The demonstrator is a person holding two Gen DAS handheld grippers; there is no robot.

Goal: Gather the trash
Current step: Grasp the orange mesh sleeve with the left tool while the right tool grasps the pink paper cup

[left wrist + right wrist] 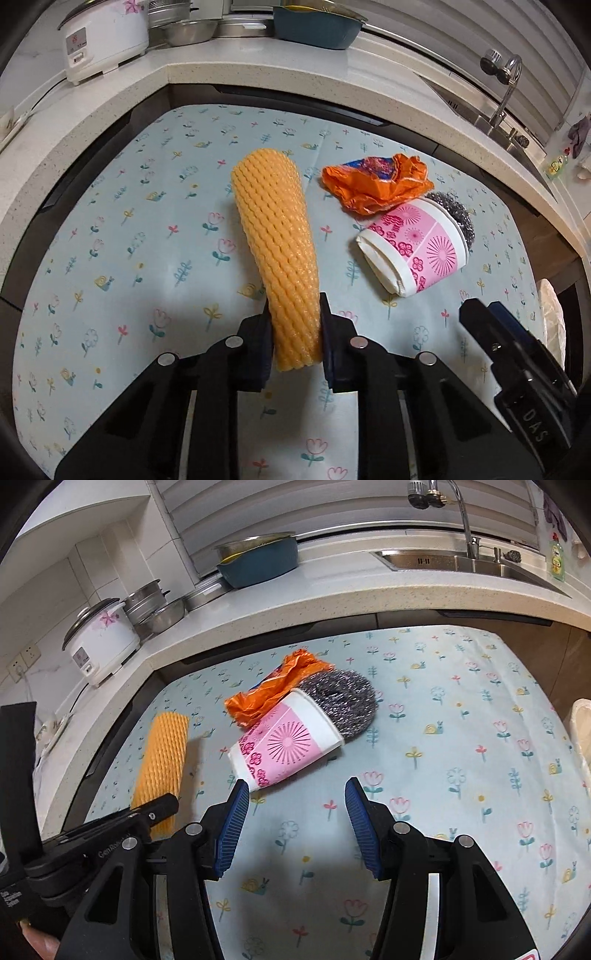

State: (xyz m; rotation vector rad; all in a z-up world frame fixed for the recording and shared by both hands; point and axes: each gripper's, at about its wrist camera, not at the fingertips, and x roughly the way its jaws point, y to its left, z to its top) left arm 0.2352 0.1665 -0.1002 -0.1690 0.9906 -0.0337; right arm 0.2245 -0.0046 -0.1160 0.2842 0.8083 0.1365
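My left gripper (pixel 294 314) is shut on an orange foam net sleeve (pixel 277 243), gripping its near end; the sleeve also shows in the right wrist view (pixel 162 760). A crushed pink and white paper cup (pixel 410 247) lies on its side to the right, also in the right wrist view (pixel 284 742). A crumpled orange wrapper (pixel 376 181) (pixel 273 694) and a steel wool scrubber (pixel 452 214) (pixel 343 701) lie behind the cup. My right gripper (pixel 295 794) is open and empty, just in front of the cup.
A flowered tablecloth (pixel 461 775) covers the table. A stone counter (pixel 332 598) wraps behind it with a rice cooker (pixel 99 642), steel pots (pixel 155 605), a blue basin (pixel 258 563) and a sink with a tap (pixel 461 559). A white bag (pixel 581 731) sits at the right edge.
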